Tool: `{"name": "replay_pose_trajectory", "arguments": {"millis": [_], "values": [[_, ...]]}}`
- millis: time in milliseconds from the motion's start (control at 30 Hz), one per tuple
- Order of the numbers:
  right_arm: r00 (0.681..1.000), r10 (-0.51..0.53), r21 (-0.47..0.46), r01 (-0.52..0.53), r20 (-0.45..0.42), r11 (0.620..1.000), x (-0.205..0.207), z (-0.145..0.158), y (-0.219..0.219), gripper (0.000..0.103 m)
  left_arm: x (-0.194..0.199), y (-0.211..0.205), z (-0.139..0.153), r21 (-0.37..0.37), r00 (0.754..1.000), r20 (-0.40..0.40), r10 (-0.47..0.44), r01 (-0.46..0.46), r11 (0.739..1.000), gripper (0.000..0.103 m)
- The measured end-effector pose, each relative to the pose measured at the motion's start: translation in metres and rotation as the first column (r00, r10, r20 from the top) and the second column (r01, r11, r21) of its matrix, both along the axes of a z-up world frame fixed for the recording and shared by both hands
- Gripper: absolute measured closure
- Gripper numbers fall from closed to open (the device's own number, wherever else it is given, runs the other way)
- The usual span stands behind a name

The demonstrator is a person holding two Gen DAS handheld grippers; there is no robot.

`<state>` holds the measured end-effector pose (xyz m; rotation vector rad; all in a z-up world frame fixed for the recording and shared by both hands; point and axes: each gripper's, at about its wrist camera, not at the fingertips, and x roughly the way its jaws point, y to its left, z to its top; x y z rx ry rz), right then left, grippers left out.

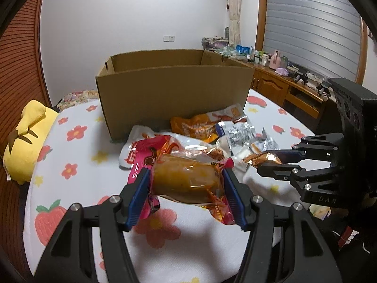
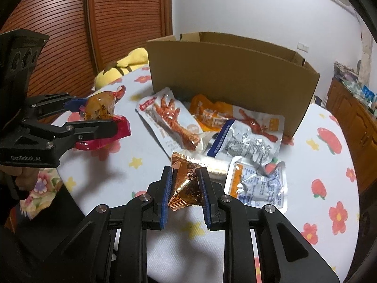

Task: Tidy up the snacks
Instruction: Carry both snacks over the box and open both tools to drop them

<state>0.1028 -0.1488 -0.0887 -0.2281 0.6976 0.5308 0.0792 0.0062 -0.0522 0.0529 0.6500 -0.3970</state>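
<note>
The left gripper [image 1: 186, 186] is clamped on a clear packet with red crinkled ends [image 1: 188, 184], a plump orange-brown lump showing through the film; the packet hangs between the blue pads, lifted off the flowered sheet [image 1: 77, 155]. The right gripper [image 2: 186, 188] pinches a small copper foil packet [image 2: 186, 181], creased and shiny, held just above the sheet. Ahead of both claws lie more snacks: a white chicken-foot pouch [image 2: 169, 120], an orange pouch [image 2: 209, 115] and two silver packs [image 2: 247, 141]. Behind them stands an open cardboard box [image 1: 174, 94].
</note>
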Motion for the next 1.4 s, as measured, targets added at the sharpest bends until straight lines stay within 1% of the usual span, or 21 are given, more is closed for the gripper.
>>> {"name": "replay_pose_trajectory", "arguments": {"millis": [200,367,500,733,867,1033,1200,1400], "values": [[0.999,-0.001,0.010,0.000,0.032,1.000,-0.001,0.013,-0.002,0.082,0.005,-0.004,0.016,-0.008,0.999,0.034,-0.003,0.004,1.000,0.042],[0.997,-0.002,-0.001,0.002,0.078,1.000,0.006,0.032,-0.003,0.082,0.014,-0.008,0.035,-0.010,0.997,0.071,-0.012,0.013,1.000,0.042],[0.993,-0.002,0.003,0.001,0.115,1.000,0.019,0.050,-0.005,0.082,0.025,-0.012,0.048,0.004,0.995,0.095,-0.022,0.022,1.000,0.042],[0.987,-0.007,0.005,0.006,0.162,1.000,0.049,0.076,-0.009,0.082,0.057,-0.018,0.074,0.010,0.991,0.132,-0.026,0.025,1.000,0.042],[0.987,-0.012,0.033,0.007,0.160,0.999,0.075,0.089,-0.014,0.082,0.079,-0.024,0.088,0.012,0.989,0.145,-0.033,0.032,0.999,0.042],[0.988,-0.015,0.047,0.008,0.152,0.999,0.110,0.098,-0.018,0.082,0.108,-0.029,0.096,0.021,0.989,0.142,-0.029,0.026,0.999,0.042],[0.991,-0.032,0.049,0.026,0.128,0.998,0.142,0.098,-0.023,0.082,0.138,-0.035,0.095,0.040,0.992,0.121,-0.025,0.020,0.999,0.041],[0.996,-0.043,0.071,0.038,0.080,0.997,0.165,0.094,-0.036,0.081,0.162,-0.037,0.088,0.056,0.995,0.097,-0.020,0.014,0.998,0.041]]}}
